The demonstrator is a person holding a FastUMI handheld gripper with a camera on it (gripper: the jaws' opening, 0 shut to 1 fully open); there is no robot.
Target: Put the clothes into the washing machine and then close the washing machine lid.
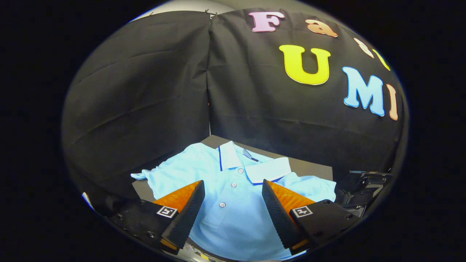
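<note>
A light blue polo shirt (233, 203) with a white collar and a row of buttons lies spread flat on a dark table (309, 169). My gripper (233, 189) hovers over the shirt's chest, open wide. Its two fingers (187, 214) stand either side of the button placket, and nothing is held between them. The collar lies just beyond the fingertips.
Black cloth walls close off the table behind and to the left. A dark piece of equipment (364, 185) sits to the right of the shirt, beside the right finger. A shirt sleeve (143, 175) reaches toward the table's left edge.
</note>
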